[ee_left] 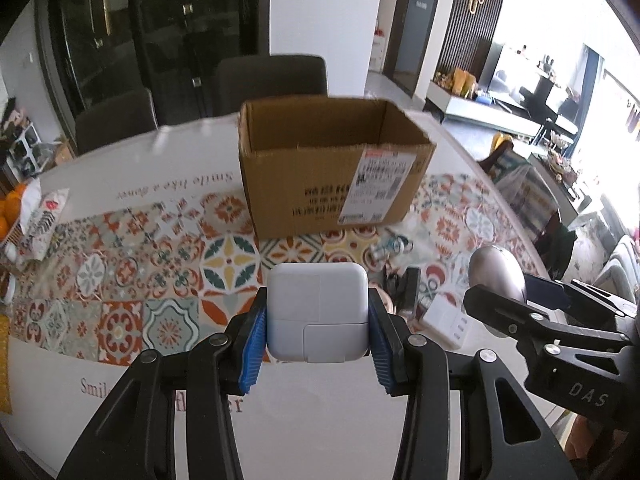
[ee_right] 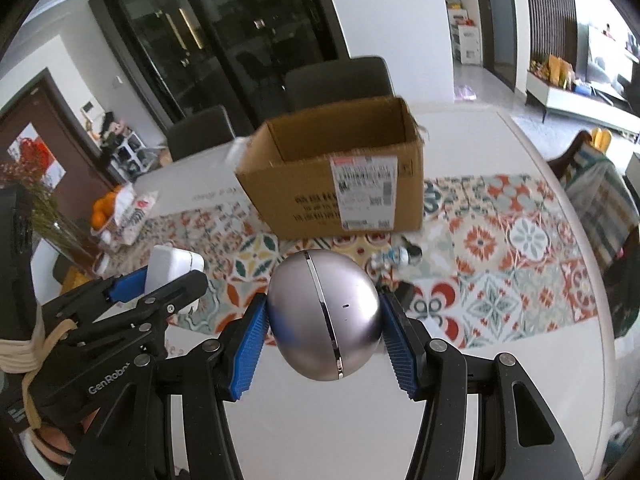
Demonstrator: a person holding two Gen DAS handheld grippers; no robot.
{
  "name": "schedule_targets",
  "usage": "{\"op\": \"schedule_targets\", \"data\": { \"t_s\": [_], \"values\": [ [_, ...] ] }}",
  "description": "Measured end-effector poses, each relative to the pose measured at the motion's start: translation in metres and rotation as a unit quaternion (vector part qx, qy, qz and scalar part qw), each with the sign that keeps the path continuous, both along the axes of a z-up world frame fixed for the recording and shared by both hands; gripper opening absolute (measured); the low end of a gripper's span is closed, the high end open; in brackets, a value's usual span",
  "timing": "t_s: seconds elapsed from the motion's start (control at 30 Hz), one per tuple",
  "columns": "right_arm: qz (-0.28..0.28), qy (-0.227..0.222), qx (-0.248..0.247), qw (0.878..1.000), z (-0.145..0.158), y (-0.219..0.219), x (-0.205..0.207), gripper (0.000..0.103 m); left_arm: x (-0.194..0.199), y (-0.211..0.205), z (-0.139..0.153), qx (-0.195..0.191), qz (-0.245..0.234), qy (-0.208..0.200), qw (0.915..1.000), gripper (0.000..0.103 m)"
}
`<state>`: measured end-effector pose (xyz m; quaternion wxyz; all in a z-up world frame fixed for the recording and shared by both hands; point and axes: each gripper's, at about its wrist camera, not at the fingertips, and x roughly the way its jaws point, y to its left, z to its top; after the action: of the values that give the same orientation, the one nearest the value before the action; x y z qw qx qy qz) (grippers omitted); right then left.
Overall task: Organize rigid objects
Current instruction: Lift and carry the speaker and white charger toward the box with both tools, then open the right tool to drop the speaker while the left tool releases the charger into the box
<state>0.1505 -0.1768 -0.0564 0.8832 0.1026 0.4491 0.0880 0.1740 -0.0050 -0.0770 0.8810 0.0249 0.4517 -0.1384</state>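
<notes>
Daylight pours in from the right, blowing out the windows (ee_left: 608,60). Fisheye bending curves the edges, and the cardboard box (ee_right: 336,172) looks slightly motion-blurred.

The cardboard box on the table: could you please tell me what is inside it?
Only bare inner walls of the cardboard box show; its near wall hides the bottom, so contents cannot be told.

Both wrist cameras look forward from close behind their jaws, sharing the open brown cardboard box (ee_left: 332,164) (ee_right: 340,172) on the patterned worktop (ee_left: 132,264) (ee_right: 500,264).
</notes>
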Motion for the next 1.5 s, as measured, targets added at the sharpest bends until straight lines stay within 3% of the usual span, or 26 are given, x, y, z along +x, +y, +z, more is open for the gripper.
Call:
{"op": "schedule_targets", "data": {
  "t_s": [0.43,0.97,1.5],
  "values": [
    [0.005,-0.057,0.001,0.998,0.040,-0.006,0.022,0.056,0.007,-0.005,0.044,-0.002,0.002,-0.057,0.9984,0.045],
    [0.020,-0.107,-0.009,0.994,0.077,-0.001,0.073,0.056,0.050,-0.009,0.087,-0.006,0.004,-0.111,0.9938,0.045],
    [0.025,-0.086,-0.043,0.995,0.084,0.001,0.151,0.056,0.125,-0.019,0.093,0.015,0.006,-0.106,0.9943,0.045]
  ]
}}
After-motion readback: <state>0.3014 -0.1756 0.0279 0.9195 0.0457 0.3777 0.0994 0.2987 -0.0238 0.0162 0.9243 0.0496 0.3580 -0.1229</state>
